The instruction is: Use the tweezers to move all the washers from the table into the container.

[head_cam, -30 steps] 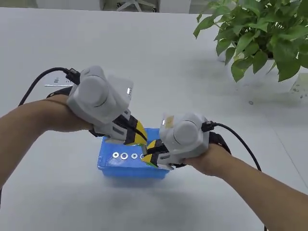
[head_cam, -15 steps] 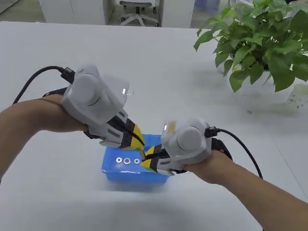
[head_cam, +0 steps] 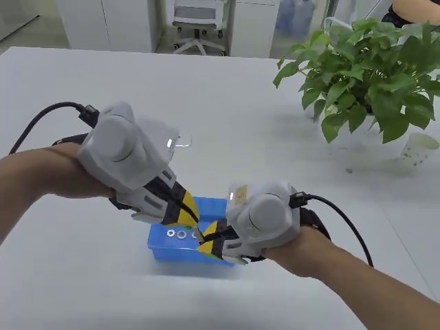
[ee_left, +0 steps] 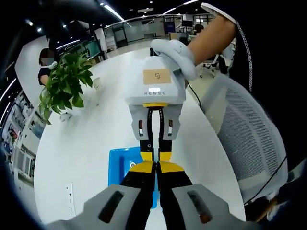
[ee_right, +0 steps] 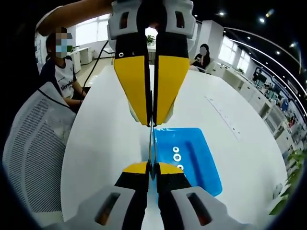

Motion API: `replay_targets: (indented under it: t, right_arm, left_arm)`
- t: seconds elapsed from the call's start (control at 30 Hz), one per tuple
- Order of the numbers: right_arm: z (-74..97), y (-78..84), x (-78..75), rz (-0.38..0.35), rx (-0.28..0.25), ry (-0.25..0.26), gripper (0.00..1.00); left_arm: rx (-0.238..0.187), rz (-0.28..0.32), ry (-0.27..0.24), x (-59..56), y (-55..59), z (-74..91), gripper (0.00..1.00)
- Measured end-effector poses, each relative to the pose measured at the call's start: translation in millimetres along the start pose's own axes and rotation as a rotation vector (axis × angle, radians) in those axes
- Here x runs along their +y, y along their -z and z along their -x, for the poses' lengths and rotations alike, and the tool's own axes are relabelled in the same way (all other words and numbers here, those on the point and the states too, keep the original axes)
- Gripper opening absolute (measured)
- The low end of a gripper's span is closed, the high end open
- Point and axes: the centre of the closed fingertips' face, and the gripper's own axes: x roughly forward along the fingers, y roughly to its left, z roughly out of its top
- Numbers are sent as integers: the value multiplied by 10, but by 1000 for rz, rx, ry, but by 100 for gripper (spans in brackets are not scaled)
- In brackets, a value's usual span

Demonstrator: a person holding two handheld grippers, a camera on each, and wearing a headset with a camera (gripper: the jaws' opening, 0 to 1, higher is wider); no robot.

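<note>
Left gripper [head_cam: 184,214] and right gripper [head_cam: 206,242] are met tip to tip in the head view, above a blue container [head_cam: 159,249] near the middle of a white table [head_cam: 227,103]; washers [head_cam: 181,234] lie inside it. A potted plant [head_cam: 371,75] is set at the far right, and an office chair [head_cam: 196,17] beyond the far edge. In the left gripper view, its jaws are seen pressed together, facing the right gripper's closed jaws over the container; a mesh chair [ee_left: 244,139] is seen beside the table. In the right gripper view, thin tweezers [ee_right: 151,143] are clamped between both pairs of jaws, and three washers are seen in the container below.
</note>
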Motion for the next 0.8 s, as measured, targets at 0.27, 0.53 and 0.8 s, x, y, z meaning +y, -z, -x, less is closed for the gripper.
replay_targets:
  t: [0.27,0.53,0.8]
  right_arm:
    - [36,33,102,29,33,-1,6]
    - [19,72,225,54,60,-22,6]
    - [-52,149,374,72,88,-65,6]
  left_arm:
    - [43,-33,-24,-114,145,10,5]
    - [81,-6,-33,-233,379,-36,5]
    - [108,27,-27,-383,570,-154,5]
